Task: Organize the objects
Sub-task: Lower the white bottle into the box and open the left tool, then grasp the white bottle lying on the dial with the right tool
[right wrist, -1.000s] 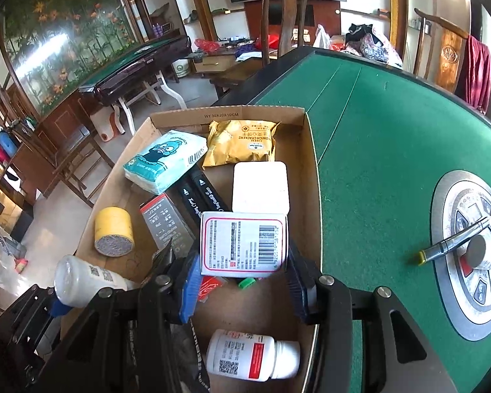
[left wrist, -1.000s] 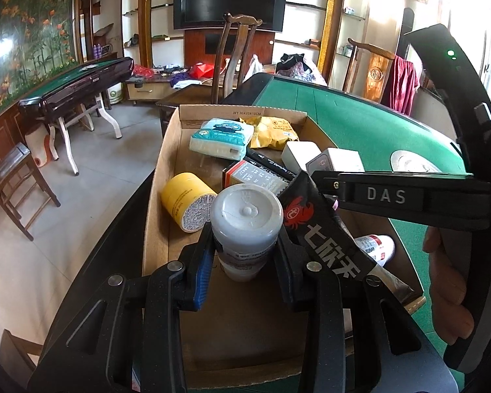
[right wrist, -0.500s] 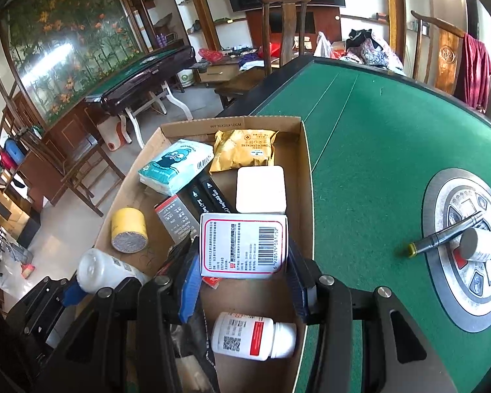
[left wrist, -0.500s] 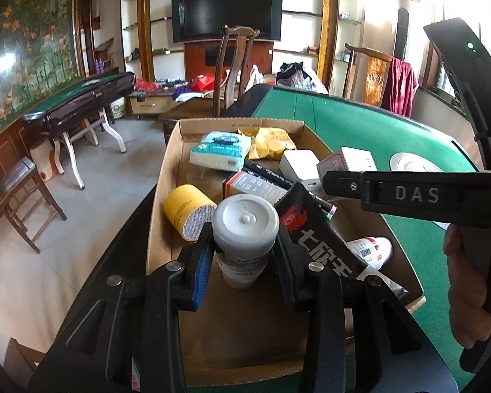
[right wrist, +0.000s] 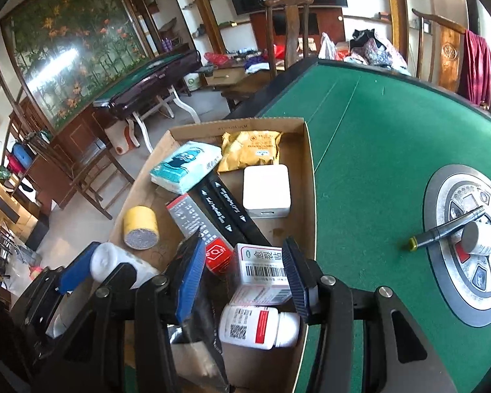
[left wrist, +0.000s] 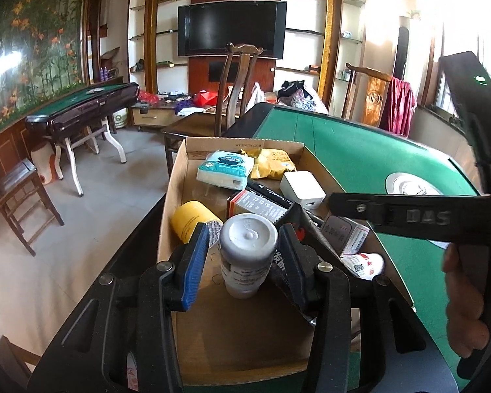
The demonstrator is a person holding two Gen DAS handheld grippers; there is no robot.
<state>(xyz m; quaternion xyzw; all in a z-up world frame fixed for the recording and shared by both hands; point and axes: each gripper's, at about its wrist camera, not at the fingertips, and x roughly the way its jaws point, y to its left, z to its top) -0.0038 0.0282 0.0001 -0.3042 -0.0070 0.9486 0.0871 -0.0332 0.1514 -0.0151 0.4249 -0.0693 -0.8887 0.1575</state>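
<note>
A cardboard box (left wrist: 172, 203) (right wrist: 307, 170) sits on the green table's left edge, full of small items. My left gripper (left wrist: 242, 255) has its jaws spread around a white bottle (left wrist: 247, 255), with gaps on both sides. My right gripper (right wrist: 242, 278) is open over the box's near end; a white barcode carton (right wrist: 262, 271) lies tilted below it, free of the pads, on a white-and-red pill bottle (right wrist: 258, 327). The carton also shows in the left wrist view (left wrist: 343, 234).
The box also holds a yellow tape roll (right wrist: 140, 227), tissue pack (right wrist: 185, 167), yellow snack bag (right wrist: 250, 150), white charger (right wrist: 266, 191), black markers (right wrist: 226, 209) and a black foil packet (right wrist: 199, 321). A pen (right wrist: 445, 229) and small jar (right wrist: 481, 237) lie on the table's round centre panel (right wrist: 442, 262).
Both grippers opened. The right one let go of the barcode carton, which dropped into the box. The left jaws spread off the white bottle. Both grippers pulled back a little.
</note>
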